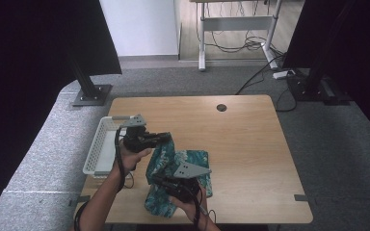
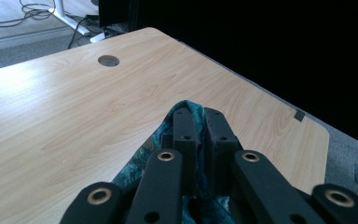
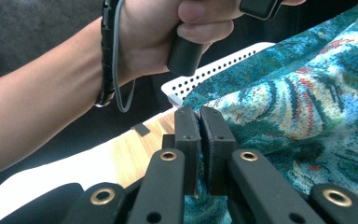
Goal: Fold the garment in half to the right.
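- left gripper (image 2: 196, 114): black jaws, brass-ringed pivot holes, small screws; grey three-cornered plate on top
- right gripper (image 3: 199, 114): same black linkage, brass rings; grey plate
- left hand (image 3: 168, 32): bare forearm; black coiled cable plus grey cord looped at wrist

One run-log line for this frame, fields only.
left gripper: shut on cloth | right gripper: shut on cloth | cloth: teal patterned, part lifted off table | basket: white, table's left edge

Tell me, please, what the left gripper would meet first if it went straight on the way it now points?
Likely nothing soon: beyond the left gripper, shut on the cloth, lies bare table; depth is unclear.
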